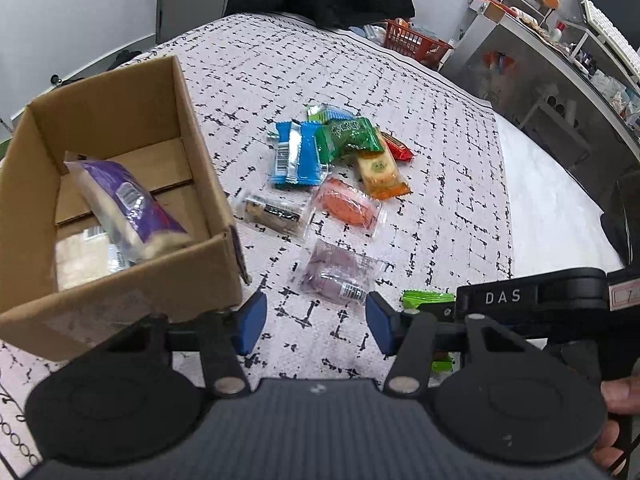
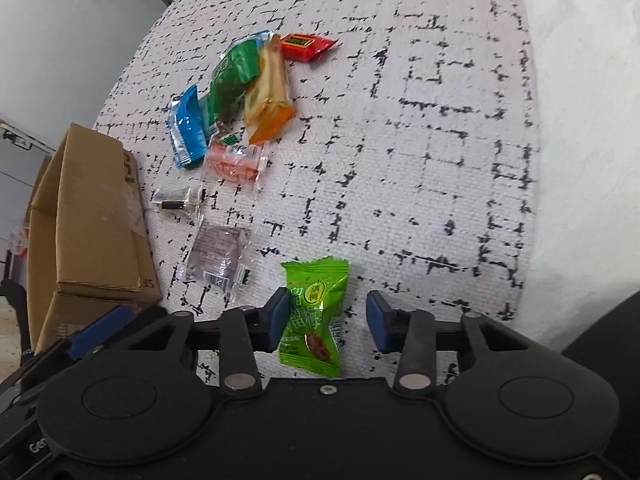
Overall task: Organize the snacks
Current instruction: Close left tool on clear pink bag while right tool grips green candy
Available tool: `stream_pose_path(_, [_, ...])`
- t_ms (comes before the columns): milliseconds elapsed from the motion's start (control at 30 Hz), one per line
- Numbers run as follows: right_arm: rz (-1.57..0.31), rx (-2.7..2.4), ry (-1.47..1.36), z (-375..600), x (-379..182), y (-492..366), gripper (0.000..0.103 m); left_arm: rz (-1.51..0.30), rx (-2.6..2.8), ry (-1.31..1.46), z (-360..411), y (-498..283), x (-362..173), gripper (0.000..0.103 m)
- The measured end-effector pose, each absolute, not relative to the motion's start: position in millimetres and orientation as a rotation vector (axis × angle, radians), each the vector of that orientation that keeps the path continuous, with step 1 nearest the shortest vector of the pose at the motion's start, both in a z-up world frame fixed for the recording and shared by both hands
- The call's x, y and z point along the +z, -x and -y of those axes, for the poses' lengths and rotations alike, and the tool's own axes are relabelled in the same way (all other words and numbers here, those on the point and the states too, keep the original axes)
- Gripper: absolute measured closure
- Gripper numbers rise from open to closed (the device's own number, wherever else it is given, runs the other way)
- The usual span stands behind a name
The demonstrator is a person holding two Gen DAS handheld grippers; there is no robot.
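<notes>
The desk [image 2: 420,128], spread with a white cloth crossed by black dashes, carries everything here. At its left edge stands the open cardboard box [image 1: 188,120], and inside it a purple-and-cream snack bag [image 1: 128,208] leans on end over another clear-wrapped pack on the box floor. Out beyond, the loose snacks sit in a heap: a blue packet [image 1: 296,156], a dark green packet [image 1: 350,136], an orange-ended cracker pack [image 1: 380,172], a red candy [image 1: 398,148], an orange cookie in clear wrap [image 1: 346,204]. Closer in lies a purple cookie pack [image 1: 334,272], just ahead of the left tongs [image 1: 316,320], whose blue pads stand apart over bare cloth, gripping nothing. Now the right tongs [image 2: 328,320]: the light green candy [image 2: 314,312] lies flat on the cloth between them, the left pad right at its edge, the right pad clear of it, so the jaws are apart.
</notes>
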State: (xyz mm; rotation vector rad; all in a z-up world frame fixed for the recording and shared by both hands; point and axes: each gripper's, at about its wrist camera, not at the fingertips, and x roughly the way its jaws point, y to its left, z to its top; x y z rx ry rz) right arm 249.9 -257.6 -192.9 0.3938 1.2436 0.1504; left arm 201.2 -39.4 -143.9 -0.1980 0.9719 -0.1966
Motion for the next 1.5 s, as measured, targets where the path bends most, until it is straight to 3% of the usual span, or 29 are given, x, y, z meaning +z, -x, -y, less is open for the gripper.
stream_pose_path(100, [-1.234, 0.177, -0.404, 257.2, -193.9, -251.5, 0.078, -0.973, -0.211, 0.2, 43.8, -206.1, -148.3, 0.049])
stream_pose_path(667, [-1.111, 0.131, -0.462, 280.4, -190.8, -262.8, 0.079, -0.955, -0.214, 0.148, 74.0, -231.8, -169.9, 0.049])
stream_pose_path(767, [-1.116, 0.137, -0.46, 279.6, -192.3, -263.8, 0.078, -0.952, -0.187, 0.12, 78.0, -233.5, -177.5, 0.048])
stream_pose_path(900, [-1.117, 0.15, -0.472, 280.8, -192.6, -264.8, 0.07, -0.948, -0.167, 0.088, 81.8, -233.1, -186.9, 0.039])
stream_pose_path(967, [-1.124, 0.159, -0.475, 280.7, -193.4, -265.0, 0.063, -0.951, -0.163, 0.088, 82.3, -233.1, -190.3, 0.037])
stream_pose_path(1033, [-1.122, 0.169, -0.466, 279.4, -192.9, -265.1, 0.051, -0.942, -0.158, 0.082, 84.0, -232.4, -191.8, 0.035])
stream_pose_path(1200, [-1.126, 0.176, -0.438, 275.7, -193.4, -266.4, 0.048, -0.923, -0.156, 0.062, 87.5, -230.1, -195.6, 0.035])
stream_pose_path(1333, [-1.128, 0.178, -0.416, 272.7, -193.0, -266.5, 0.048, -0.921, -0.15, 0.036, 88.1, -228.1, -196.0, 0.043])
stream_pose_path(1500, [-1.131, 0.173, -0.396, 270.5, -191.7, -265.2, 0.048, -0.927, -0.162, 0.057, 84.2, -224.8, -192.3, 0.064])
